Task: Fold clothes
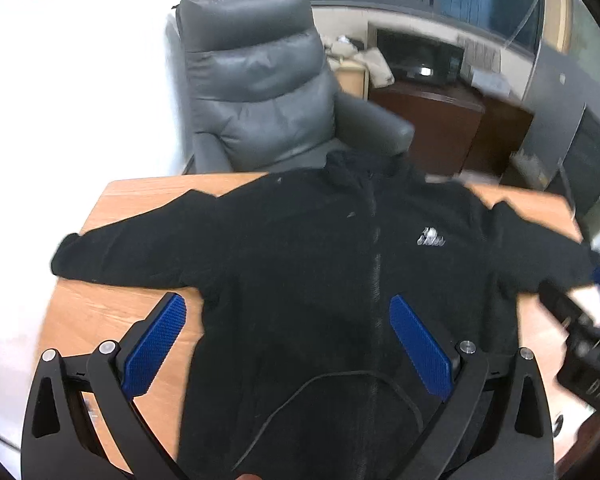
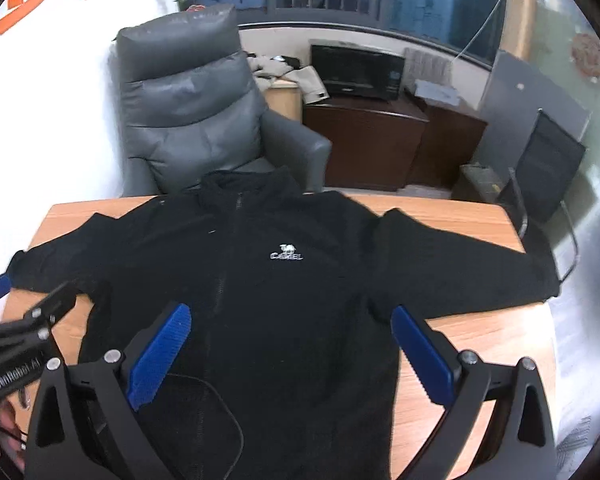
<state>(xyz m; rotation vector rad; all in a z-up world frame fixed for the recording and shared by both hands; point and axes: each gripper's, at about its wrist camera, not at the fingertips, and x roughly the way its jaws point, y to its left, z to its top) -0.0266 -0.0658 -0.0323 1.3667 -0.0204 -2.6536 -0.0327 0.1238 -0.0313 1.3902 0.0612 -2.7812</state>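
A black zip fleece jacket with a white chest logo lies flat, front up, on the wooden table, sleeves spread to both sides, collar at the far edge. It also shows in the right wrist view. My left gripper is open and empty above the jacket's lower left part. My right gripper is open and empty above the lower right part of the body. The right gripper's body shows at the right of the left wrist view; the left gripper's body shows at the left of the right wrist view.
A grey leather armchair stands behind the table's far edge. A dark cabinet with a black microwave is at the back. A black folding chair stands right of the table. A white wall is on the left.
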